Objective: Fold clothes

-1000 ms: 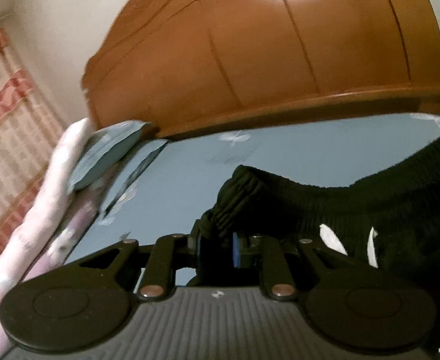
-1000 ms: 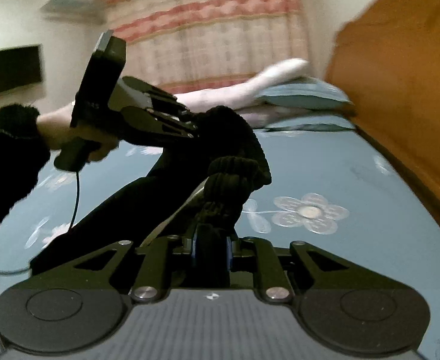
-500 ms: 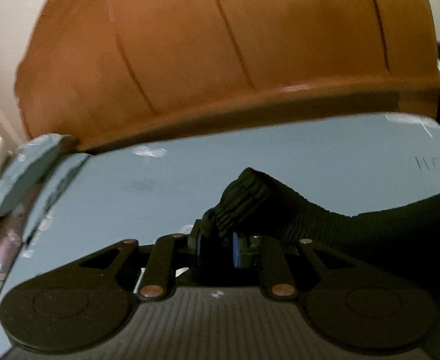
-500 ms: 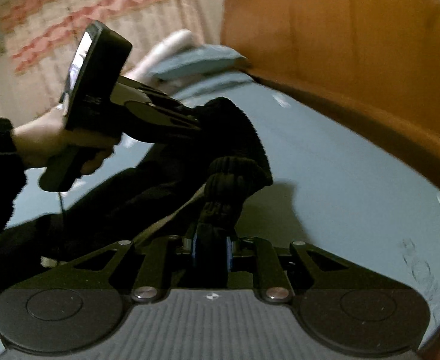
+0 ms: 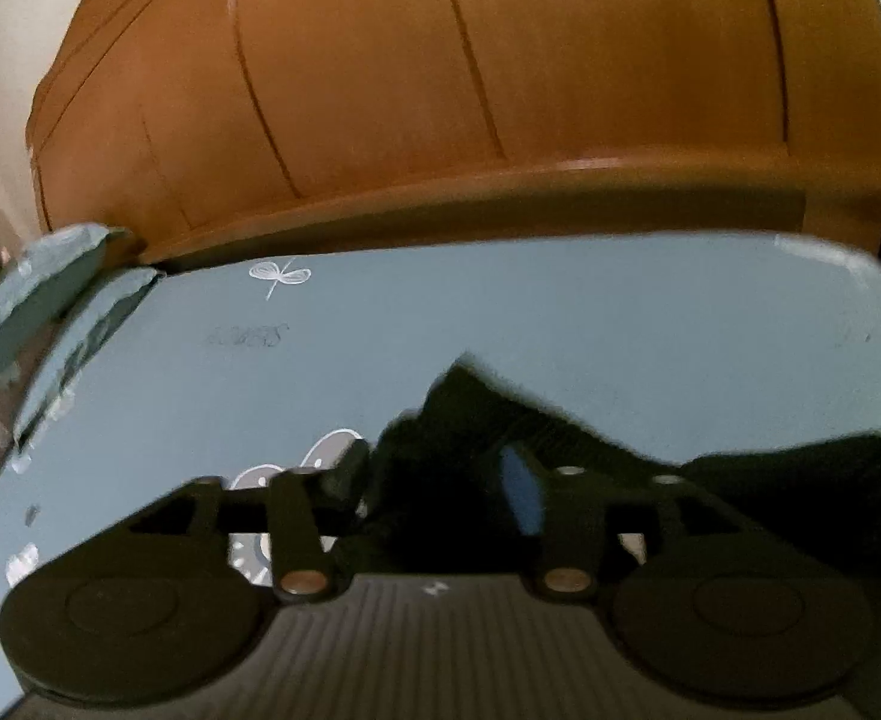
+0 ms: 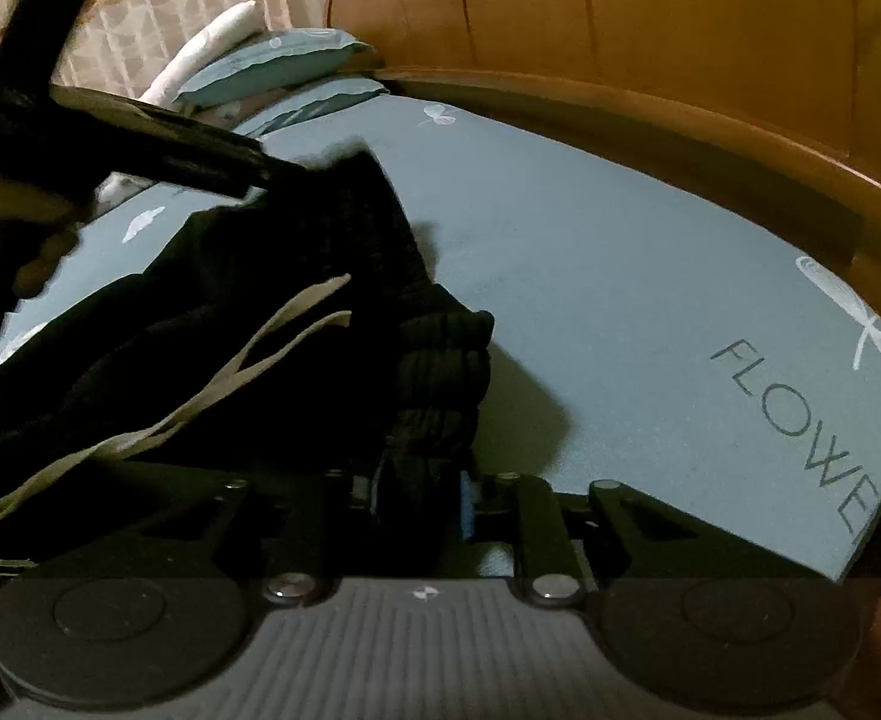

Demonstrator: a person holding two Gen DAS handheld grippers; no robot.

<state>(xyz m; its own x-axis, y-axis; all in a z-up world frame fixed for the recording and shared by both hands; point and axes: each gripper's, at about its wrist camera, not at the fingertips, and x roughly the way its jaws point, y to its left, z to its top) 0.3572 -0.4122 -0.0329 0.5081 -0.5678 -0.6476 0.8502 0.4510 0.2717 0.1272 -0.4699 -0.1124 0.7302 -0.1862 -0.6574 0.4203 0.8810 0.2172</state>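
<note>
Black garment [image 6: 296, 324] lies on the blue bed [image 6: 620, 276], left of centre. Left gripper [image 5: 434, 480] jaws opening, clear of the cloth between them; right gripper [image 6: 419, 498] jaws opening, waistband between, pads' contact indiscernible.

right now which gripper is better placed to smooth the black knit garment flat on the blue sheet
Left, probably. The left gripper is opening, its pads clear of the black knit garment on the blue sheet. The right gripper, just opening, has the ribbed cuff between its jaws.
</note>
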